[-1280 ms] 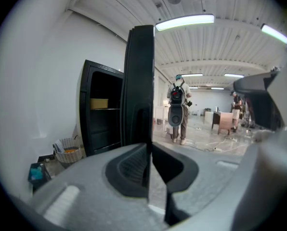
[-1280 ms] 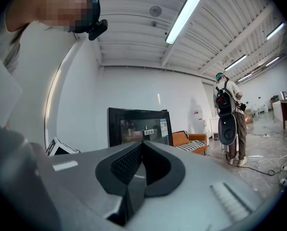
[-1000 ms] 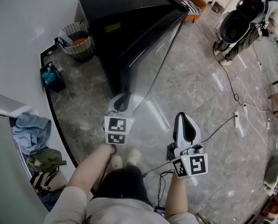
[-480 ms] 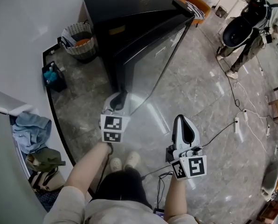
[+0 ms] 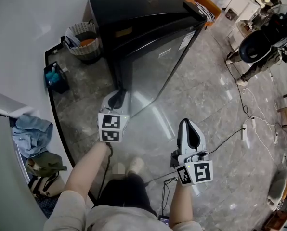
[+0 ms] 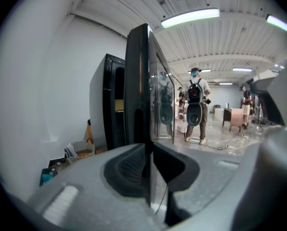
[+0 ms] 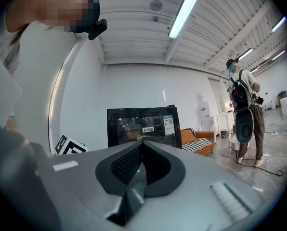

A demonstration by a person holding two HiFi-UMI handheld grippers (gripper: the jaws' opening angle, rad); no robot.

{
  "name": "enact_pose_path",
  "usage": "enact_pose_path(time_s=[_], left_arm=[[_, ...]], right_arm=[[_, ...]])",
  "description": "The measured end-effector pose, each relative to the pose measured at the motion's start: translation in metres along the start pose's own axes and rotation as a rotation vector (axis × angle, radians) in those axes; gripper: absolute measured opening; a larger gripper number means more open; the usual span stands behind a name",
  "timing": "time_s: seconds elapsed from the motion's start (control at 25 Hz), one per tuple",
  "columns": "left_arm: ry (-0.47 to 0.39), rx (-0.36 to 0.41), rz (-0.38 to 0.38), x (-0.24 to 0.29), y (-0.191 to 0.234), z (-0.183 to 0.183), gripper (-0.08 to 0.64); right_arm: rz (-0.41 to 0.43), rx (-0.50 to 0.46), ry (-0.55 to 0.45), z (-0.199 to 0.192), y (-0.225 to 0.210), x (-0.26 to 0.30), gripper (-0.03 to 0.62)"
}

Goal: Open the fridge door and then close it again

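Note:
The black fridge (image 5: 134, 8) stands at the upper middle of the head view, its glass door (image 5: 158, 66) ajar by a narrow gap. My left gripper (image 5: 117, 99) is at the door's free lower edge. In the left gripper view the door edge (image 6: 136, 81) runs upright between the jaws of the left gripper (image 6: 148, 163); the jaws are opening, and the pads still hug the edge. My right gripper (image 5: 188, 125) hangs to the right over the floor, apart from the fridge, shut with nothing in it. The right gripper view shows the fridge (image 7: 141, 124) beyond the shut right gripper (image 7: 141, 146).
A wicker basket (image 5: 81, 37) and a blue crate (image 5: 54, 78) sit left of the fridge by the white wall. An orange sofa (image 5: 201, 4) is behind it. A person with a backpack (image 5: 261, 42) stands at upper right. A cable with a power strip (image 5: 244, 121) crosses the floor.
The door has swung in toward the fridge body, from wide open to nearly shut. My left gripper went with its edge, up and left in the head view. The right gripper barely moved.

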State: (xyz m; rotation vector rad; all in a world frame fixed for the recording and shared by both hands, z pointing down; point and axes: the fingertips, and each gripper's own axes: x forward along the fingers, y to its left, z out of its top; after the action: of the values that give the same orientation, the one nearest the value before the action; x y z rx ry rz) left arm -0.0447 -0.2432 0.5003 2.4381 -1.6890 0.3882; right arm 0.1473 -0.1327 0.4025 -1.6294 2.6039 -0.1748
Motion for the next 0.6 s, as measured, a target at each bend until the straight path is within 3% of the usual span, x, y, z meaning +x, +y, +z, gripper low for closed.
enact_pose_path(time_s=[0.6], left_arm=[[-0.003,0.007,0.011,0.028,0.051,0.007,0.06]], right_arm=[[0.037,0.005,0.029,-0.008,0.005,0.046,-0.011]])
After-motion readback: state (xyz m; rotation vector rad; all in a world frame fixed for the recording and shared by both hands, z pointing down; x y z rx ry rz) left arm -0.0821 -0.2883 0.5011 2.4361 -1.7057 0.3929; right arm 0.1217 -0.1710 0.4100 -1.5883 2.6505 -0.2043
